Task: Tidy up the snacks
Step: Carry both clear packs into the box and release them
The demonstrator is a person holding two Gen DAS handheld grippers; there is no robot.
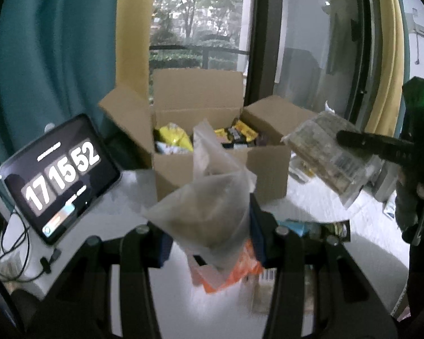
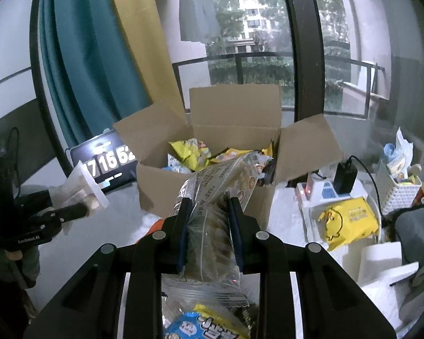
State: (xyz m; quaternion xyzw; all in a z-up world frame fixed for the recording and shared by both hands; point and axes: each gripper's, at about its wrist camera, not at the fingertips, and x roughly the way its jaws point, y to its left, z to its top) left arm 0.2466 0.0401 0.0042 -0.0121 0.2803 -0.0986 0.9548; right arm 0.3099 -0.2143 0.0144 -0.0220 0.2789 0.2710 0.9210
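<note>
Clear crinkly plastic bag of small brown biscuits (image 2: pixel 212 212), printed w/ text and little round faces, sits clamped in the right gripper (image 2: pixel 209 226); blue pads (image 2: pixel 183 234) press both sides, jaws narrow on it. Its long axis runs away from the wrist, top end tilted toward the open brown cardboard box (image 2: pixel 209 195) straight ahead. The bag's far tip overlaps the box's near rim in the right wrist view, so right looks the nearer arm — a judgement, no scale to go on.

Frosted translucent pouch w/ dark contents (image 1: pixel 212 212), soft and pillowy, is held upright in the left gripper (image 1: pixel 212 243), jaws closed around its lower part. The box (image 1: pixel 220 172) lies ahead of it, near wall showing behind the pouch; approx the same heading, a bit further off I'd say. In that view the right gripper (image 1: pixel 350 144) carries the biscuit bag (image 1: pixel 325 155) in from the right, beside the box's right flap.

Inside the box: glossy yellow foil packets (image 2: pixel 189 152), crumpled, plus darker wrappers. Flaps stand open on all sides; corrugated, matte.

Outward: black tablet showing clock digits 17 15 52 (image 1: pixel 62 175) left of the box, white tabletop (image 1: pixel 104 214), orange wrapper (image 1: pixel 240 274) under the left jaws, blue-and-yellow snack packet (image 2: pixel 200 325) below the right ones, yellow duck-print pack (image 2: pixel 350 223) and white mesh basket (image 2: pixel 398 195) well to the right.
</note>
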